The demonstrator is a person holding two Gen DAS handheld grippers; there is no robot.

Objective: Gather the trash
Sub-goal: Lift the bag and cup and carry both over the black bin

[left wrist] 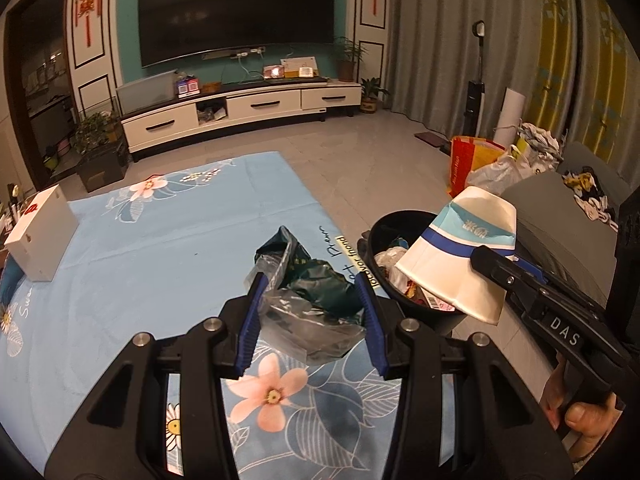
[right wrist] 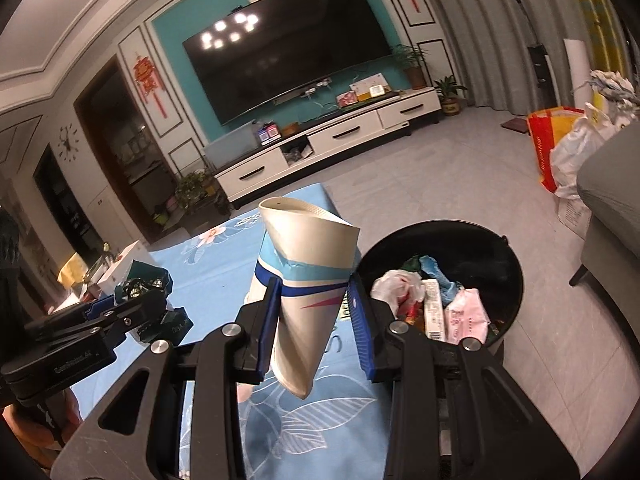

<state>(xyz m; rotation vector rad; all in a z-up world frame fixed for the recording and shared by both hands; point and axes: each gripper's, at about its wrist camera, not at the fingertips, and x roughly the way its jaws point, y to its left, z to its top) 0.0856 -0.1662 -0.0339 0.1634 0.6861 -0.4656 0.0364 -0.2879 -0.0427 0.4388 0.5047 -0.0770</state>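
- Crumpled clear-and-dark-green plastic wrapper, pinched in the left gripper fingers, over the blue floral tabletop.
- White paper cup, blue bands, squashed in the right gripper beside the black trash bin.
- Right gripper reads "DAS".

A large dark wall-mounted television hangs above a long white drawer cabinet. A light-blue floral cloth carries a white box. Grey curtains hang at right.
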